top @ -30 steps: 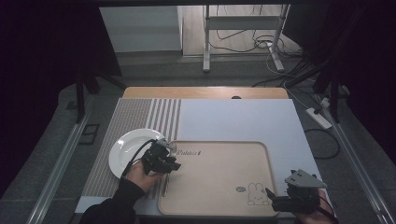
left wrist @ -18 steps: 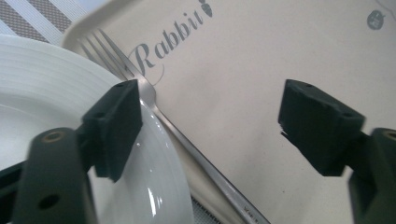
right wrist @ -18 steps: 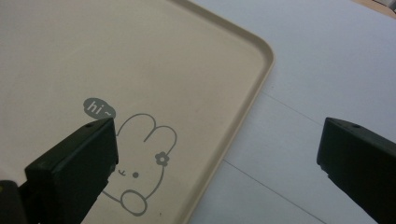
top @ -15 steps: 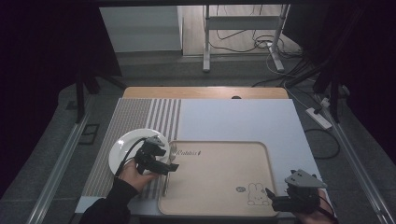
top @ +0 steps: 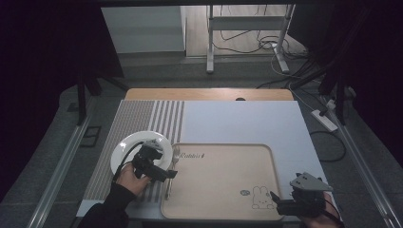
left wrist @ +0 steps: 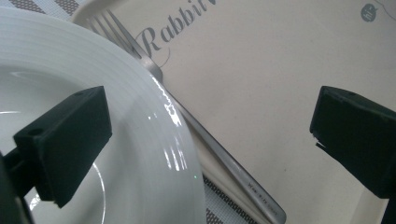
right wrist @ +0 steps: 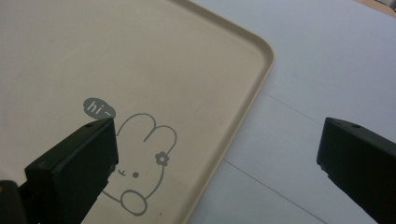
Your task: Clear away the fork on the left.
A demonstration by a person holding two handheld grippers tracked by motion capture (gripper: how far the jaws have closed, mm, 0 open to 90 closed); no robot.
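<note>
- The left gripper hangs low with its black jaws spread wide, one over a white plate, the other over a beige tray.
- A silver fork lies between them along the plate's rim, tines beside the tray's "Rabbit" lettering.

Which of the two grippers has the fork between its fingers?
The left gripper, open over the round white plate and silver fork. The right gripper straddles the beige tray's corner.

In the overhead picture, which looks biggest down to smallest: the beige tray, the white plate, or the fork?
1. Beige tray, clearly largest.
2. White plate, partly covered by the left gripper.
3. Fork, a thin sliver along the tray's left rim.
</note>
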